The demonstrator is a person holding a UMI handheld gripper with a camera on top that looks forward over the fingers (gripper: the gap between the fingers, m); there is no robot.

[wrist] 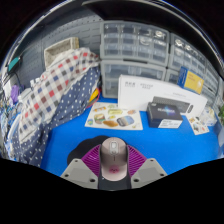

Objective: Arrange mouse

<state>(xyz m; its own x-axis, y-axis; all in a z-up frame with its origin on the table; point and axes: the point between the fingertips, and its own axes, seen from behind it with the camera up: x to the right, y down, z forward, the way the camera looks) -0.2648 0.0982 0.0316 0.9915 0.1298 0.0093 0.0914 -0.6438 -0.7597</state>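
Note:
A pale grey-pink computer mouse (114,156) sits between my gripper's (114,163) two fingers, its nose pointing away from me. Both magenta pads (92,160) press against its sides, so the gripper is shut on it. The mouse is above the blue table surface (80,136); I cannot tell whether it touches the table.
Beyond the fingers lie a printed card or mouse mat (112,117), a white product box (152,95) and a dark device (166,108). A checked cloth (55,90) drapes at the left. Clear plastic drawer units (140,45) stand at the back.

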